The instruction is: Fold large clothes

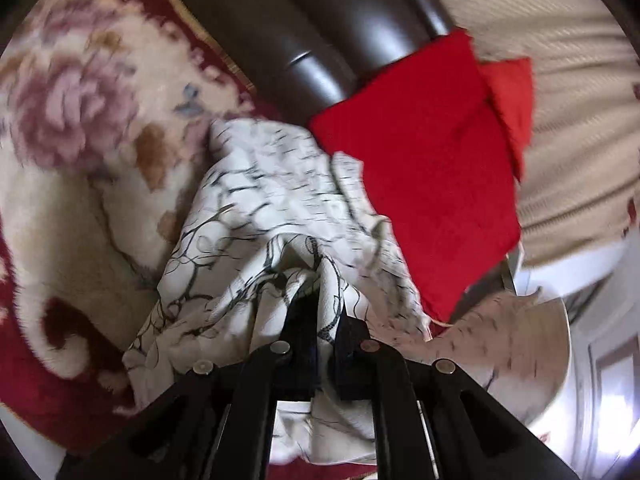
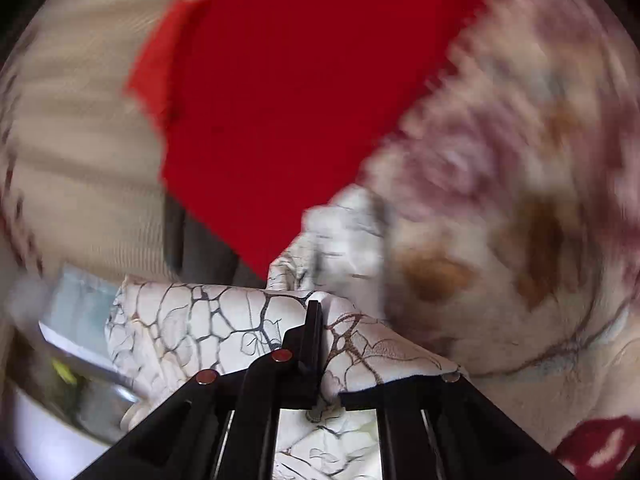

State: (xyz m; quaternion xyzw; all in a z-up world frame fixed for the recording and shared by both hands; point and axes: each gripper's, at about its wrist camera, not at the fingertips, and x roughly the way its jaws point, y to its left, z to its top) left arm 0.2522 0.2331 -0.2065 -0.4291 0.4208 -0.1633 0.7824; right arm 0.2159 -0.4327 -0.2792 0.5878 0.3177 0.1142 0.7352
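A white garment (image 1: 264, 208) with a black crackle print lies bunched on a floral blanket (image 1: 80, 128). My left gripper (image 1: 326, 312) is shut on a fold of it, cloth pinched between the black fingers. In the right wrist view the same garment (image 2: 192, 320) drapes over my right gripper (image 2: 320, 320), which is shut on its edge; cloth hides the right finger. The view is motion-blurred.
A red folded cloth (image 1: 424, 168) lies just beyond the garment, also in the right wrist view (image 2: 288, 100). A dark wooden headboard or rail (image 1: 320, 32) runs behind. A beige ribbed cover (image 1: 560, 80) lies to the right. The floral blanket (image 2: 500, 200) fills the right.
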